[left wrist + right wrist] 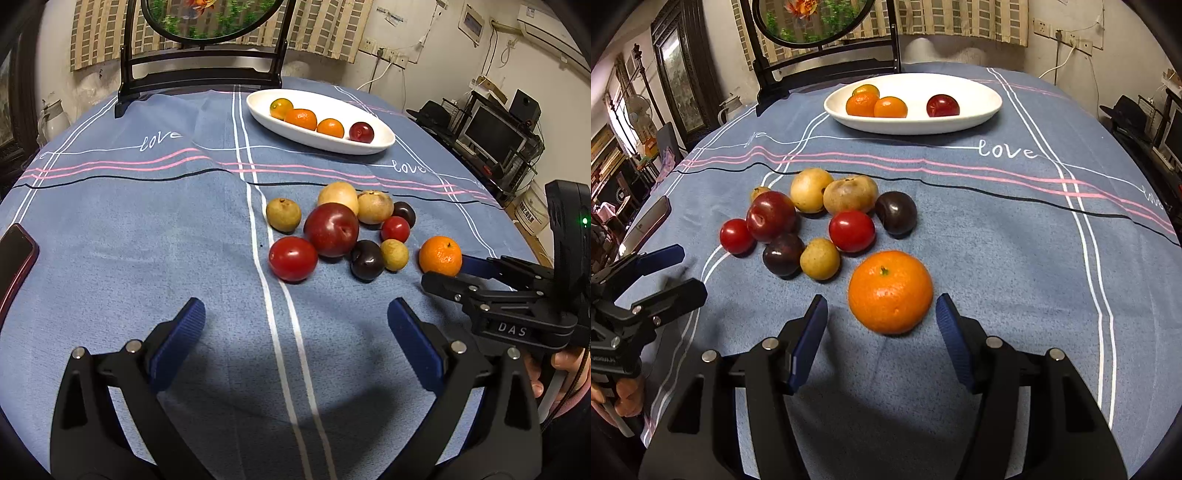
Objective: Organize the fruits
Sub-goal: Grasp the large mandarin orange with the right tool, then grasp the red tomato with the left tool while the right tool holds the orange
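Currently positioned for pickup: right tool (881, 325) apart, blue pads standing clear on either side of the mandarin (890, 291), not yet pressing on it. Mandarin resting on the counter (1015, 258), just ahead of the tool tips and slightly beyond the pad line. Left tool (295, 332) also apart, holding nothing, hovering over bare cloth with the fruit cluster (332, 229) ahead of it.

Judged step: seat and grip the mandarin.
- Advance the right tool forward and down until the pads flank the widest part of the fruit.
- Centre the fruit between the pads before closing; off-centre contact likely to roll it toward the small yellow fruit (820, 258) ahead-left.
- Close gently; soft peel, round shape, prone to slipping out upward.
- Lift straight before carrying to the white dish (982, 110) far ahead, where three citrus fruits and a red one already lie.
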